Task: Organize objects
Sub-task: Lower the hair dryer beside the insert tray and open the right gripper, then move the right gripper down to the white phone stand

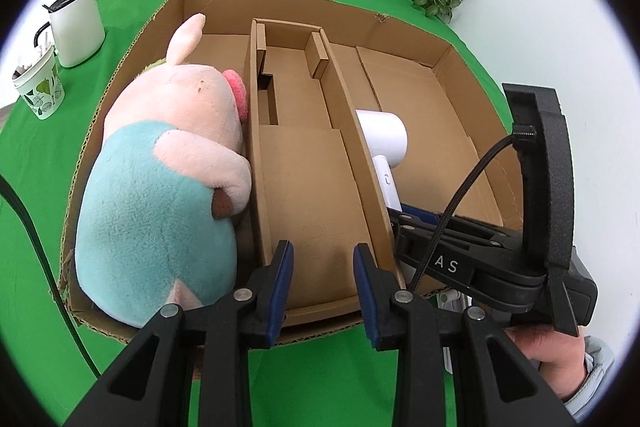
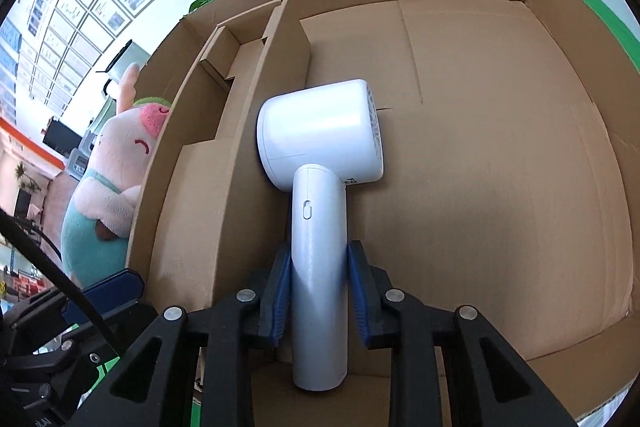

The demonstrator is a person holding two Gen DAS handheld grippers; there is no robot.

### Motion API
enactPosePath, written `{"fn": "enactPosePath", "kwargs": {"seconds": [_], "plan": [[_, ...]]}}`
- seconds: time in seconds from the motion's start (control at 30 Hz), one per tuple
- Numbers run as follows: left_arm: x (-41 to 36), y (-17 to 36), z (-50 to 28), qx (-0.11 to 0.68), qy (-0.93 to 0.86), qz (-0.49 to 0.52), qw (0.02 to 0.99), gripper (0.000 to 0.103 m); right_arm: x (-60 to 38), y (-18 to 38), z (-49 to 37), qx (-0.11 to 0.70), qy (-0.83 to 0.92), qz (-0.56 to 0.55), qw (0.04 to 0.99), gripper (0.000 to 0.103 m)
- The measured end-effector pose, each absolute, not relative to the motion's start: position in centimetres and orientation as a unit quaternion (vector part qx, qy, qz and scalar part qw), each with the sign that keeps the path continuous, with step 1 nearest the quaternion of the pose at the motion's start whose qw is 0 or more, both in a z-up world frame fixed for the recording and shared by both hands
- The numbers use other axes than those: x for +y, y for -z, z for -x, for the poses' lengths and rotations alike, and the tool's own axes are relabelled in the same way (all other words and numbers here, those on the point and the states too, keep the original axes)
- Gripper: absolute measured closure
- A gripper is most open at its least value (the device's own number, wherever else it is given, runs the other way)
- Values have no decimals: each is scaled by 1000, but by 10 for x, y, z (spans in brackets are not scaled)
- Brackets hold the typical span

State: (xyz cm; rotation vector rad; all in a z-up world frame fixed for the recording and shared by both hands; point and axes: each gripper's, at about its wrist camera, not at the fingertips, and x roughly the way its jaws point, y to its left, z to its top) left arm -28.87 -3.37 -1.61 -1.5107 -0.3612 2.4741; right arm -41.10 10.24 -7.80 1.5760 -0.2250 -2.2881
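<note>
Right hand-held gripper (image 2: 319,291) clamped on dryer (image 2: 320,155) handle, low in box (image 2: 520,107). Left hand-held gripper (image 1: 323,283) apart, empty. Dryer likely rigid, smooth, top-heavy; handle grip suits.

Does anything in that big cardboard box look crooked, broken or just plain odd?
Nothing looks broken or spilled. The plush pig lies on its side in the left compartment of the cardboard box, bulging above the wall. The white hair dryer in the right compartment is gripped at its handle by the right gripper.

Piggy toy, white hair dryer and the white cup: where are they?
Piggy toy (image 1: 160,187): left wrist view, blue belly.
White hair dryer (image 2: 320,131): right wrist view, round head.
White cup (image 1: 78,27): left wrist view, side wall.
</note>
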Motion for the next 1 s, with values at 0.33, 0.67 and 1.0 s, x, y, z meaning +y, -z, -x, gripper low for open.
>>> {"fn": "enactPosePath", "kwargs": {"seconds": [0.33,0.67,1.0], "plan": [[-33,-34,243,-79,-916,389,61,70,121,28,361,-54,877,-448,163,14],[5,-74,183,-16,-975,224,-4,17,164,-30,229,21,956,-270,111,1],[28,-71,169,-12,-978,207,-2,17,207,-23,204,-7,955,-282,98,1]]}}
